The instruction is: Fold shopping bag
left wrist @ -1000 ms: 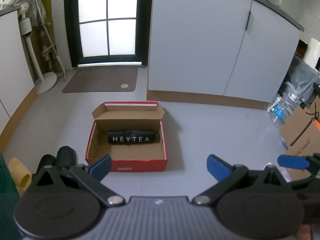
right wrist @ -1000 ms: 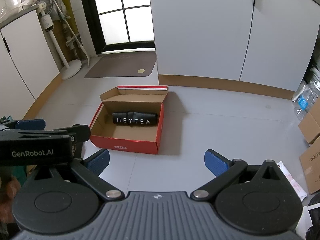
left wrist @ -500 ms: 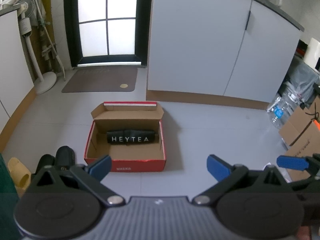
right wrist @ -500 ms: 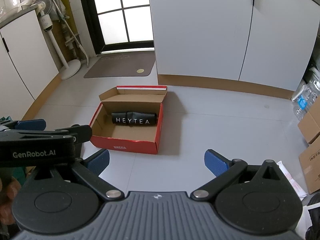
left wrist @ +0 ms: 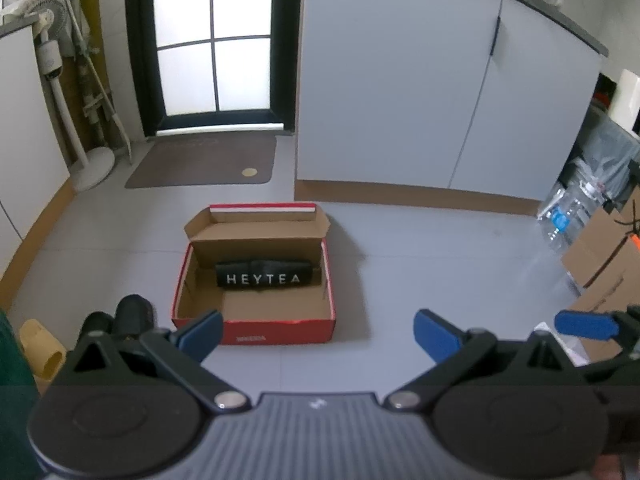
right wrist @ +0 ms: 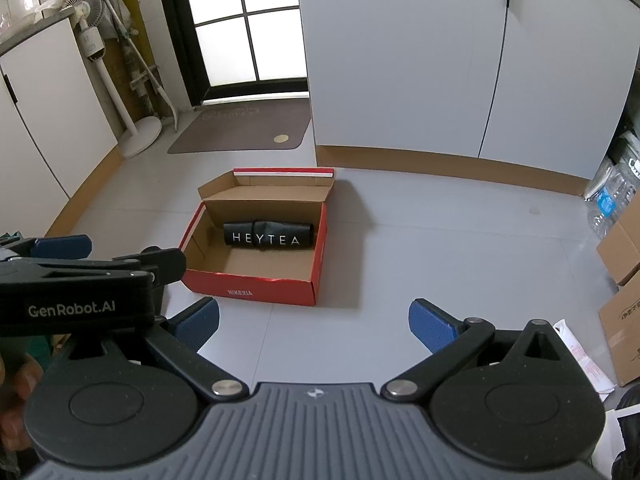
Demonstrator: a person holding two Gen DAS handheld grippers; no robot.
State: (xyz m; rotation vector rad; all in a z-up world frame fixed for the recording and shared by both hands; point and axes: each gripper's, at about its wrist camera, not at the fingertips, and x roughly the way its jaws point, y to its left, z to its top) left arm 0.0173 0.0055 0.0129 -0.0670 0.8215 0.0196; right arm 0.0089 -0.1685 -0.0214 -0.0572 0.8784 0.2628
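A black shopping bag point(left wrist: 266, 276) printed HEYTEA lies rolled up inside an open red shoebox point(left wrist: 276, 330) on the grey floor; the right wrist view shows the same bag point(right wrist: 267, 236) and box point(right wrist: 256, 286). My left gripper point(left wrist: 318, 332) is open and empty, held well short of the box. My right gripper point(right wrist: 314, 322) is also open and empty, to the right of the left one. The left gripper's body point(right wrist: 80, 280) crosses the right wrist view at the left.
White cabinets point(left wrist: 420, 92) stand behind the box, with a door mat point(left wrist: 204, 160) and a standing fan point(left wrist: 68, 112) at the back left. Cardboard boxes point(right wrist: 624, 280) and water bottles point(left wrist: 568, 216) crowd the right. Black shoes point(left wrist: 120, 320) and a yellow slipper point(left wrist: 40, 350) lie at the near left.
Both views have shifted slightly back from the box; the bag and box have not moved. Both grippers stay open.
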